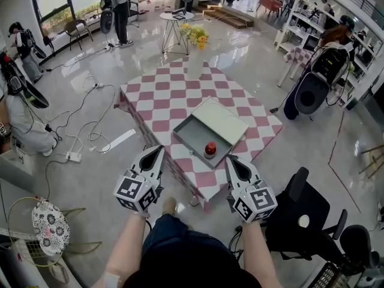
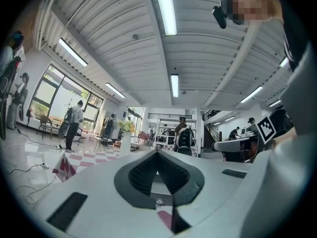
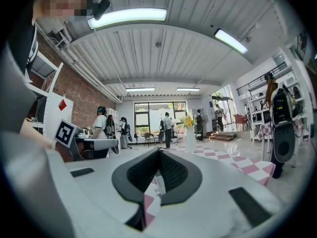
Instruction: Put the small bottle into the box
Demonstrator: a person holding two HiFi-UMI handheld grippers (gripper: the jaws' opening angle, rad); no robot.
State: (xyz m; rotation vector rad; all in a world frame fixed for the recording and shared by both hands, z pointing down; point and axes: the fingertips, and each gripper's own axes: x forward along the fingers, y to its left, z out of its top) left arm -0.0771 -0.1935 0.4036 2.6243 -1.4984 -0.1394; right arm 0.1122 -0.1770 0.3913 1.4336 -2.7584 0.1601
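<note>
A small red bottle [image 1: 210, 149] stands inside the open grey box [image 1: 187, 138], near its front right corner. The box's pale lid [image 1: 221, 121] lies back behind it. Box and bottle rest on the table with the pink-and-white checked cloth [image 1: 157, 96]. My left gripper [image 1: 158, 151] hovers at the table's front edge, left of the box, shut and holding nothing. My right gripper [image 1: 231, 160] hangs just in front of the box, right of the bottle, also shut and holding nothing. In the left gripper view the left gripper [image 2: 157, 153] has its jaws together; likewise the right gripper [image 3: 159, 151] in its own view. Neither gripper view shows the box.
A white vase of yellow flowers [image 1: 195, 65] stands at the table's far edge. A black chair [image 1: 303, 212] sits to my right. Cables and a power strip [image 1: 73, 156] lie on the floor at left. Several people stand around the room.
</note>
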